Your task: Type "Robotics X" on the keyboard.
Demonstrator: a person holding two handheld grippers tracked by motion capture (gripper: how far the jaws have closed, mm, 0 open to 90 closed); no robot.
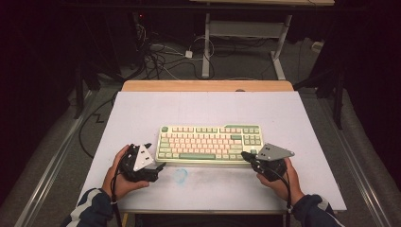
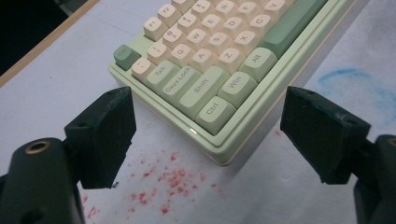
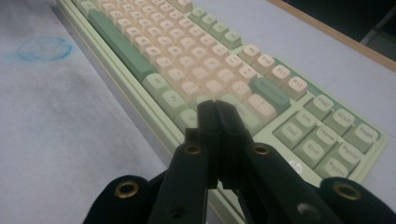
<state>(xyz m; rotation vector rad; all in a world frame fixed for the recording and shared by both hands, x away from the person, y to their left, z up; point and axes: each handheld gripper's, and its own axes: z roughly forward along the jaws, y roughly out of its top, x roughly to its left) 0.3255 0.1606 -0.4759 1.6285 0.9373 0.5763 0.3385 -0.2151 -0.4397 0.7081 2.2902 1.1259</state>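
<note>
While the green and cream keyboard (image 1: 209, 143) sits mid-table on the white sheet (image 1: 283, 118), a blue smudge (image 1: 180, 175) and red specks (image 2: 173, 179) mark the surface just before it. Left gripper (image 2: 208, 135) low, jaws spread wide around the Ctrl corner. Right gripper (image 3: 217, 112) angled in, jaws pressed together over the keys.

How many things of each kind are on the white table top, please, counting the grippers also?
Keyboard: 1
Grippers: 2, the left gripper and the right gripper
Blue ring mark: 1
Patch of red specks: 1
Total: 5
</note>
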